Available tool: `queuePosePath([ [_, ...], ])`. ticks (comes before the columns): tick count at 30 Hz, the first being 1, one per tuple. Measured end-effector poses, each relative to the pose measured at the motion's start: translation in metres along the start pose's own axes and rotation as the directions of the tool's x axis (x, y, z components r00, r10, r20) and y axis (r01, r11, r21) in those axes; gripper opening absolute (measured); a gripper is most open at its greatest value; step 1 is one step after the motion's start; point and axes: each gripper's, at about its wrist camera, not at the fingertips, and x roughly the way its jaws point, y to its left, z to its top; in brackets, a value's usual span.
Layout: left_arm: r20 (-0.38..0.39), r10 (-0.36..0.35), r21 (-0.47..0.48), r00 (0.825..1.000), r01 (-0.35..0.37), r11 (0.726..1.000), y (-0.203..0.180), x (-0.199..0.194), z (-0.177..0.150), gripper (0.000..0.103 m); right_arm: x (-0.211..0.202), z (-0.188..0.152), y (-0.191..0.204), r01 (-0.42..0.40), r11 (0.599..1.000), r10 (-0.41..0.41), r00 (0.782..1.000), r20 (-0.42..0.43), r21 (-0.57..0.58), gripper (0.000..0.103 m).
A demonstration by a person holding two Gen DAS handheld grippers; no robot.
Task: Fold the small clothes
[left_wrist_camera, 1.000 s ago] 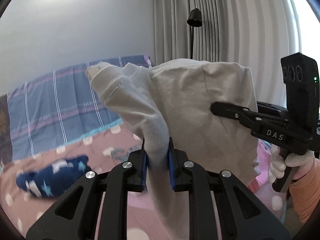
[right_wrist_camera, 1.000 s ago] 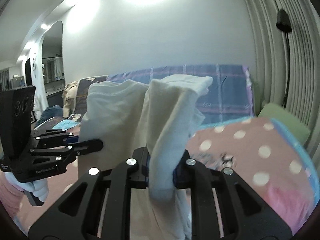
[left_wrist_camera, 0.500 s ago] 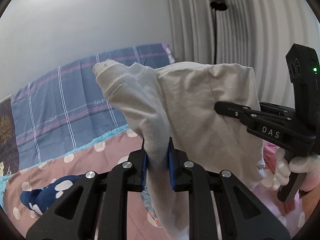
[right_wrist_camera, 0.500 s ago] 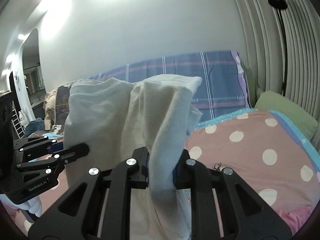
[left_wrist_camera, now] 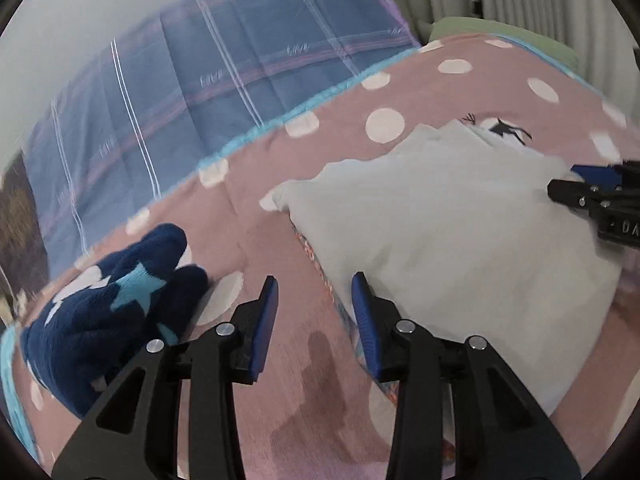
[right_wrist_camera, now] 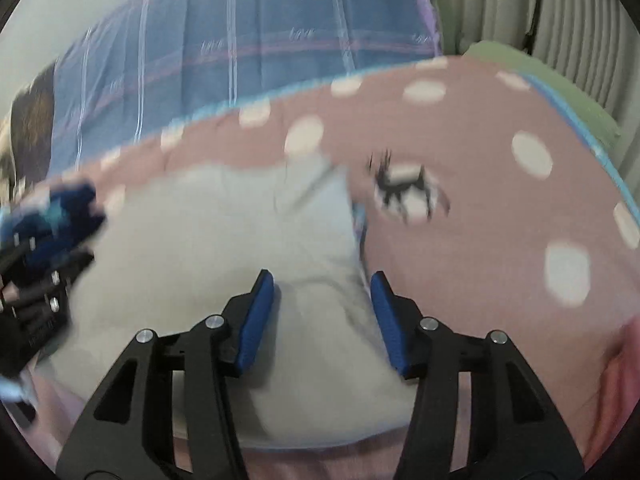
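Observation:
A pale grey garment (left_wrist_camera: 448,232) lies folded flat on the pink dotted blanket (left_wrist_camera: 360,92). My left gripper (left_wrist_camera: 314,284) is open and empty just beside the garment's left edge. My right gripper (right_wrist_camera: 322,280) is open over the garment's (right_wrist_camera: 224,240) right side, with cloth lying between its blue pads (right_wrist_camera: 260,312). The right gripper also shows at the right edge of the left wrist view (left_wrist_camera: 560,184). The left gripper shows blurred at the left edge of the right wrist view (right_wrist_camera: 36,292).
A dark blue fleece item with light stars (left_wrist_camera: 104,304) lies left of the garment. A blue plaid cover (left_wrist_camera: 224,60) lies behind the blanket (right_wrist_camera: 480,160). A green pillow (right_wrist_camera: 540,76) and grey curtains (right_wrist_camera: 520,0) are at the far right.
Both grippers held the garment up in the air, shut on it. Now it lies on the blanket, both grippers have opened and let it go, and both cameras point down.

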Motion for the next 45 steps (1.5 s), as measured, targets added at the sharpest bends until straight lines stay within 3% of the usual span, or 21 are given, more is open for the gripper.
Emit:
queuePosePath([
  [4, -0.001, 0.044, 0.041, 0.999, -0.044, 0.998, -0.009, -0.016, -0.010, 0.037, -0.017, -0.011, -0.007, -0.037, 0.996, 0.037, 0.999, 0.008, 0.081, 0.052],
  [6, -0.025, 0.038, 0.039, 0.999, -0.037, 0.999, -0.008, -0.024, -0.016, 0.037, -0.034, -0.022, -0.002, -0.008, 0.998, 0.009, 1.000, -0.018, 0.055, 0.052],
  [8, -0.030, -0.028, 0.010, 0.999, 0.029, 1.000, -0.003, -0.038, -0.028, 0.038, -0.062, -0.040, 0.012, 0.043, 0.998, -0.042, 0.999, 0.018, -0.037, 0.053],
  [10, -0.001, -0.078, -0.031, 0.997, 0.078, 0.996, -0.004, -0.060, -0.040, 0.041, -0.097, -0.064, 0.017, 0.075, 0.994, -0.071, 0.996, 0.056, -0.083, 0.067],
  [11, 0.034, -0.121, -0.072, 0.992, 0.123, 0.990, -0.001, -0.081, -0.051, 0.043, -0.112, -0.072, 0.017, 0.076, 0.993, -0.069, 0.994, 0.079, -0.089, 0.070],
  [14, 0.113, -0.183, -0.141, 0.977, 0.198, 0.970, 0.001, -0.131, -0.075, 0.055, -0.163, -0.099, 0.014, 0.038, 0.996, -0.025, 0.987, 0.162, -0.077, 0.074],
  [17, 0.177, -0.198, -0.176, 0.964, 0.229, 0.957, -0.002, -0.180, -0.098, 0.067, -0.217, -0.125, 0.015, 0.033, 0.999, -0.023, 0.971, 0.240, -0.034, 0.084],
  [22, 0.264, -0.153, -0.216, 0.952, 0.213, 0.953, -0.004, -0.250, -0.131, 0.095, -0.292, -0.161, 0.023, 0.006, 1.000, -0.011, 0.933, 0.361, 0.015, 0.089],
  [26, 0.328, -0.126, -0.236, 0.936, 0.210, 0.949, 0.000, -0.292, -0.148, 0.099, -0.329, -0.180, 0.033, -0.026, 1.000, 0.027, 0.936, 0.352, -0.008, 0.090],
  [33, 0.354, -0.023, -0.310, 0.935, 0.141, 0.940, -0.001, -0.347, -0.176, 0.102, -0.369, -0.215, 0.045, -0.027, 1.000, 0.021, 0.934, 0.357, 0.010, 0.094],
  [38, 0.332, -0.013, -0.351, 0.943, 0.136, 0.927, -0.004, -0.364, -0.199, 0.102, -0.371, -0.238, 0.049, -0.035, 0.999, 0.029, 0.948, 0.318, 0.014, 0.096],
  [45, 0.303, -0.034, -0.304, 0.952, 0.130, 0.944, -0.015, -0.370, -0.212, 0.102, -0.367, -0.255, 0.053, -0.025, 0.999, 0.019, 0.960, 0.281, 0.021, 0.096],
])
